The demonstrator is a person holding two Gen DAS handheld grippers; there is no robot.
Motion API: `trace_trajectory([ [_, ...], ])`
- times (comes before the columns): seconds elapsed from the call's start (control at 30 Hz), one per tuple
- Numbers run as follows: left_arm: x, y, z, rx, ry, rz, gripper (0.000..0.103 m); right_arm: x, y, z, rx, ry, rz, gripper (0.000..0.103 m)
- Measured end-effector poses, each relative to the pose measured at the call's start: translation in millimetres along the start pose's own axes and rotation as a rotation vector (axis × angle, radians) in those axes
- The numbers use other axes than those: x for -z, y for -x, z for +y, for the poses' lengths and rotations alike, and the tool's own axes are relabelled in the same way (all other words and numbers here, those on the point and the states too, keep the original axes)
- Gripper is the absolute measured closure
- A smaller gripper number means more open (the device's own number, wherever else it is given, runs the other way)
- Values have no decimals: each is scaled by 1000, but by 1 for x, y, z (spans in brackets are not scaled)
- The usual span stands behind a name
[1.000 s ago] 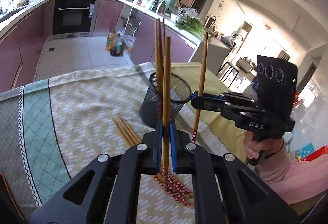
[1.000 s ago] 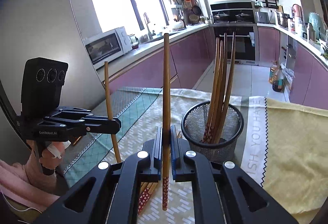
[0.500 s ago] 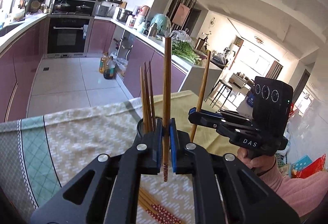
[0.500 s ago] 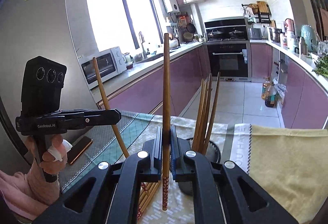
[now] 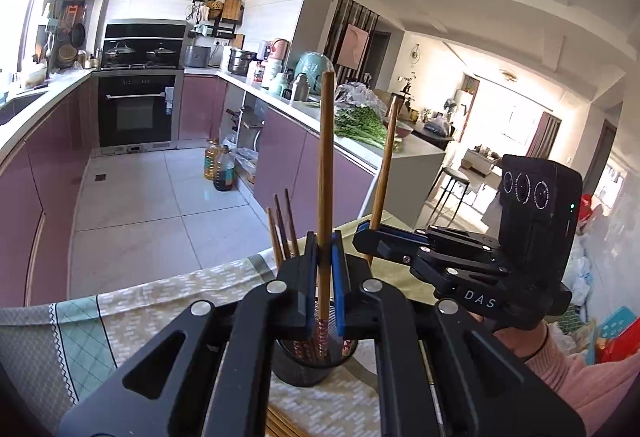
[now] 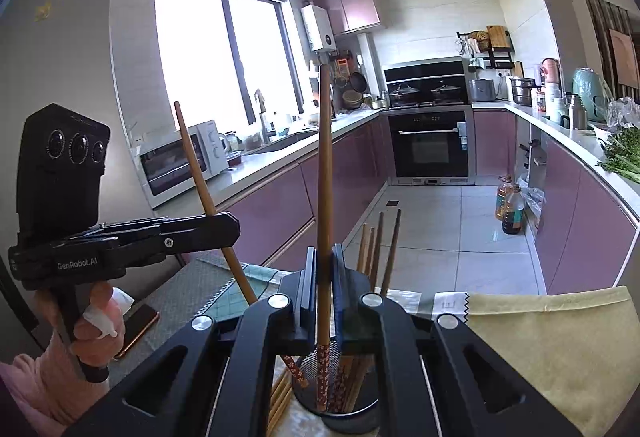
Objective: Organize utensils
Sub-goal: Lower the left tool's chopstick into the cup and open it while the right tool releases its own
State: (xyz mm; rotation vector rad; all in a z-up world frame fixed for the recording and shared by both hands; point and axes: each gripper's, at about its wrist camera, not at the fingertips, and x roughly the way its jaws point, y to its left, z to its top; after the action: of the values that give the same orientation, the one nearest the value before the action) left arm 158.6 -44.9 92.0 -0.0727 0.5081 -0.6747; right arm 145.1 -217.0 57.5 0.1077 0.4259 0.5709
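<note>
While clamping chopsticks [image 5: 325, 173], both hands [image 6: 96, 317] above holder [image 5: 300, 365].

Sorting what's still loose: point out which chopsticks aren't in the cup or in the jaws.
The bundle lying flat on the tablecloth, chopsticks left of the mesh cup.

A home kitchen: purple cabinets [image 6: 580, 213] line both sides, a built-in oven [image 6: 430, 147] sits under pots at the far end, a microwave [image 6: 176, 163] stands left.

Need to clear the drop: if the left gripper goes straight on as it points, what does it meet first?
Probably the mesh cup, just ahead and below the left gripper; depth is uncertain.
</note>
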Motion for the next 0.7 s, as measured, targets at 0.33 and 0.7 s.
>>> trace_trajectory([
  [0.33,24,-41,0,-40,-54,162,96,21,-35,-21,45,-45,89,97],
  [0.7,40,-67,12,-33,-42,294,96,40,-56,-27,54,-73,224,97],
])
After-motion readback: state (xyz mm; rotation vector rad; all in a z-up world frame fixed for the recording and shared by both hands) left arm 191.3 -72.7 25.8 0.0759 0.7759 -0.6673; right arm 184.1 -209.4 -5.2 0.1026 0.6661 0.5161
